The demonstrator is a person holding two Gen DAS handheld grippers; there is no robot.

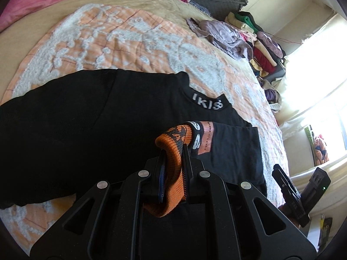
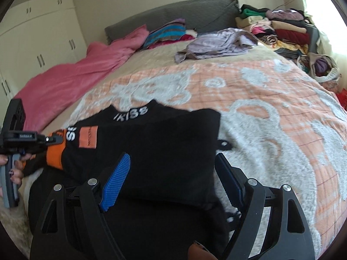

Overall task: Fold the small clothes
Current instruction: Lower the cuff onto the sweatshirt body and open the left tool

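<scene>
A black top (image 1: 86, 130) with white letters on its collar (image 1: 208, 104) lies spread on the orange and white bedspread (image 1: 130, 39). My left gripper (image 1: 173, 149) is shut on the orange cuff (image 1: 168, 139) of its sleeve, which is folded across the chest. The right wrist view shows that left gripper (image 2: 53, 139) at the far left with the cuff (image 2: 54, 158) in it, held by a hand. My right gripper (image 2: 172, 156) stands open over the top (image 2: 162, 134) near its right edge, nothing between its blue pads (image 2: 117, 177). In the left wrist view the right gripper (image 1: 286, 186) shows at the lower right.
A crumpled lilac garment (image 2: 216, 43) lies further up the bed. A pile of folded clothes (image 2: 282, 28) sits at the back right by the bright window (image 1: 321, 75). A pink blanket (image 2: 76, 75) runs along the left side. Wardrobe doors (image 2: 43, 43) stand behind.
</scene>
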